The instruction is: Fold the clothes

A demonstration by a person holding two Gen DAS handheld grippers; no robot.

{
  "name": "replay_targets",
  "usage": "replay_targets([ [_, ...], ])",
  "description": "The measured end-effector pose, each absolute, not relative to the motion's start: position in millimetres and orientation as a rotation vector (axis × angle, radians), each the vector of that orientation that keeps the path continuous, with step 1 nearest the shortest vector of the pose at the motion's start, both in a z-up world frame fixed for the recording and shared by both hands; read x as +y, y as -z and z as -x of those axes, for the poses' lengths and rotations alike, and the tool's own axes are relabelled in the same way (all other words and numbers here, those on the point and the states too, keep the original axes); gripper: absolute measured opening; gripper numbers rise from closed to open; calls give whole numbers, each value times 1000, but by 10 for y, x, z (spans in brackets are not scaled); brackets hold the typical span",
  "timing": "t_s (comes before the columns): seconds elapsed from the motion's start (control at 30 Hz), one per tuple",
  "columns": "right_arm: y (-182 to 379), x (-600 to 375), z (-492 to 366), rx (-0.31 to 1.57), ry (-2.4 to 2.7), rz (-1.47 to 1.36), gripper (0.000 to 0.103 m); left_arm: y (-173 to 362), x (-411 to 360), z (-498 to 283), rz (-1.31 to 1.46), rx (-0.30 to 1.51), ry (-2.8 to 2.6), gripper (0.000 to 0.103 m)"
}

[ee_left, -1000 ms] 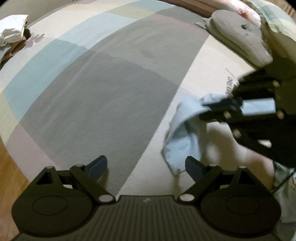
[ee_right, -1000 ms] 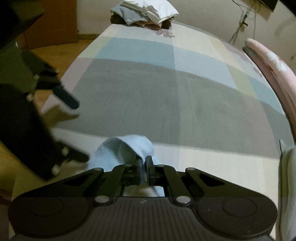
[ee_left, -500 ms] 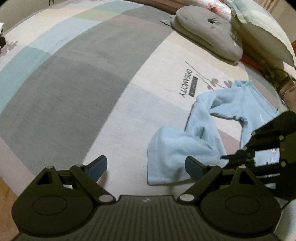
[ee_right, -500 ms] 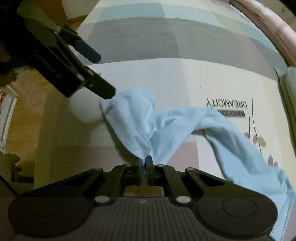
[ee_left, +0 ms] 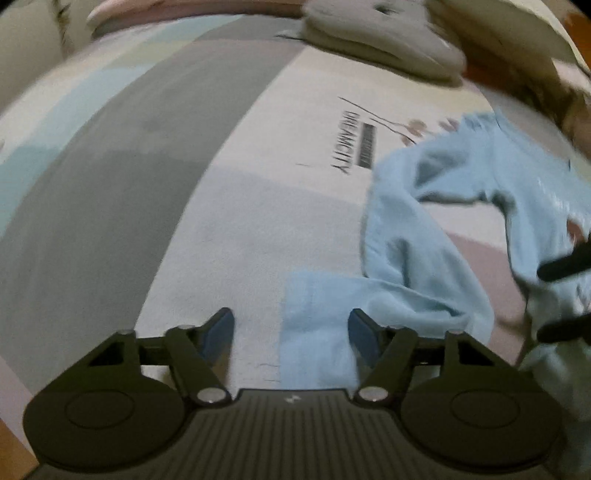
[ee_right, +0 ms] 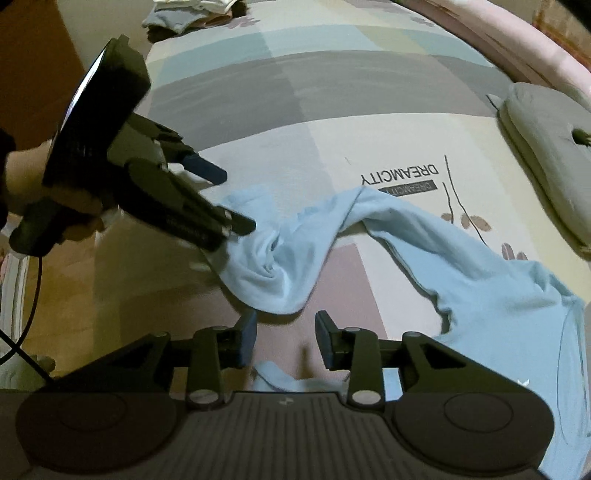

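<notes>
So the light blue cotton long-sleeved top point(ee_right: 461, 273) is lying twisted across the bed point(ee_right: 332, 92), on the cream and pink patches of the colour-block bedspread right by the "DREAMCITY" print point(ee_right: 400, 178). From the right wrist view it runs from about 9 o'clock, where one end is bunched into a little swirl, out to 4 o'clock, where the wider body part spreads flat. My guess is it's been dropped there so it can get straightened before any actual folding, since it's way too ropey to fold as is.

The left hand-held gripper point(ee_left: 291, 332) has its jaws spread wide, with a strip of the blue fabric sitting between them near the right-hand pad, not pinched yet. Looks lined up to grab that end. In the other view you can see it coming in from 9 o'clock with one fingertip point(ee_right: 242, 224) touching the bunched end.

The right hand-held gripper point(ee_right: 285, 338) is also spread open, holding nothing. It hovers just short of the fold's lower edge, with a small bit of blue cloth under it at 6 o'clock.

Further out: a grey tufted cushion point(ee_right: 546, 155) at 2 o'clock, and a small stack of folded clothes point(ee_right: 195, 14) at 11 o'clock at the far end of the bed, probably the finished pile.
</notes>
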State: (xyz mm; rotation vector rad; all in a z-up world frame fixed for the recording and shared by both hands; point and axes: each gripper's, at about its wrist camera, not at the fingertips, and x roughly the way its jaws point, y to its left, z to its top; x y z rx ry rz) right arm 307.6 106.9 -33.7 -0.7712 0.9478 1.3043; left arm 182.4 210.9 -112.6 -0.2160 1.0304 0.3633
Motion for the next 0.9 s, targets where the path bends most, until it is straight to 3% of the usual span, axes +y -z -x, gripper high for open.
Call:
replay_targets([
  [0.07,329,1050,-3088,948,-1293,758,40,1091,2076,-1829,235,1031,-334,16],
  [0.13,322,1045,-3109,947,-1282,744,40,1040,2093,-1837,271,1039,-320,3],
  [0.6,303,913,-3284,942,-1157,716,44,507,3453,-1828,206,922,-653,2],
  [0.9,314,984,-3367,932,-1098,699,45,321,3782,-1990,126,875,-671,2],
])
